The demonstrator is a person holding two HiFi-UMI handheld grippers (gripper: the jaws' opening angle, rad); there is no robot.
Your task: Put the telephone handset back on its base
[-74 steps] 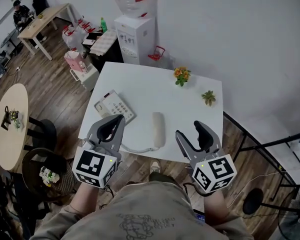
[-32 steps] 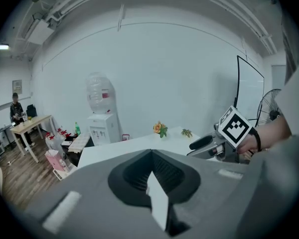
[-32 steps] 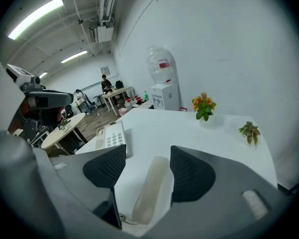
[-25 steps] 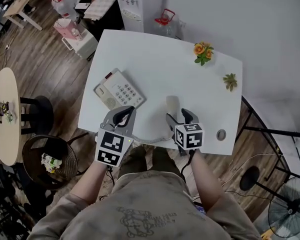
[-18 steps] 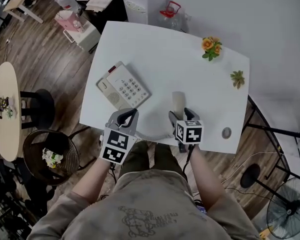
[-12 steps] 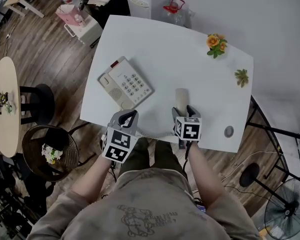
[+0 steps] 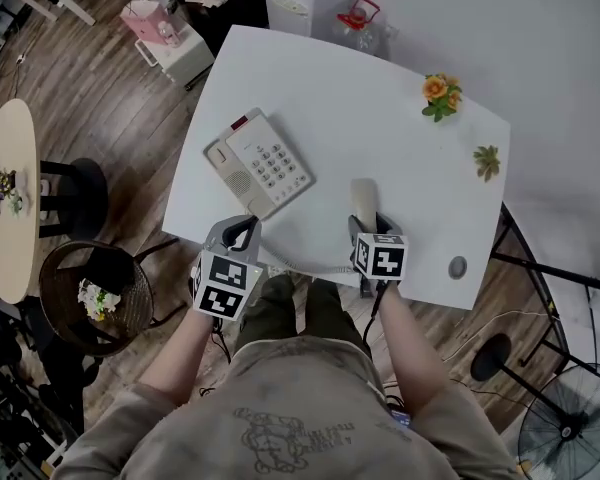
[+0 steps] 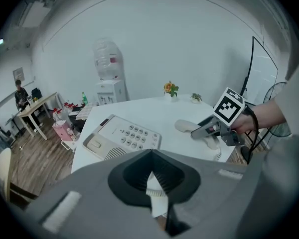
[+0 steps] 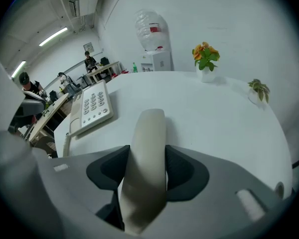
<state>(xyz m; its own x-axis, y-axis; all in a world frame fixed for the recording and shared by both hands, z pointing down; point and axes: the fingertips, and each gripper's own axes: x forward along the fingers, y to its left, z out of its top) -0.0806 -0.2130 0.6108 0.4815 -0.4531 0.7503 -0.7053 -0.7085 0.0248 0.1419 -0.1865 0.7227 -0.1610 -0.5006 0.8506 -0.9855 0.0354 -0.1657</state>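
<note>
The beige telephone base (image 7: 260, 163) lies angled on the left half of the white table (image 7: 380, 98); its cradle is empty. The cream handset (image 7: 363, 196) lies right of it, near the front edge, and a coiled cord (image 7: 305, 266) runs along that edge. My right gripper (image 7: 366, 224) is shut on the handset (image 9: 150, 123), one jaw on each side at its near end. My left gripper (image 7: 240, 234) hovers at the front edge below the base (image 8: 122, 136), jaws shut on nothing. From the left gripper view, the right gripper (image 8: 209, 130) sits over the handset (image 8: 188, 126).
A pot of orange flowers (image 7: 438, 93) and a small green plant (image 7: 487, 160) stand at the table's far right. A round grommet (image 7: 457, 266) sits near the right front corner. On the floor at left are a round side table (image 7: 5, 198) and a basket chair (image 7: 100, 288).
The right gripper moved forward over the handset's near end and shut on it. The left gripper drew back toward the table's front edge. The head view shifted slightly.
</note>
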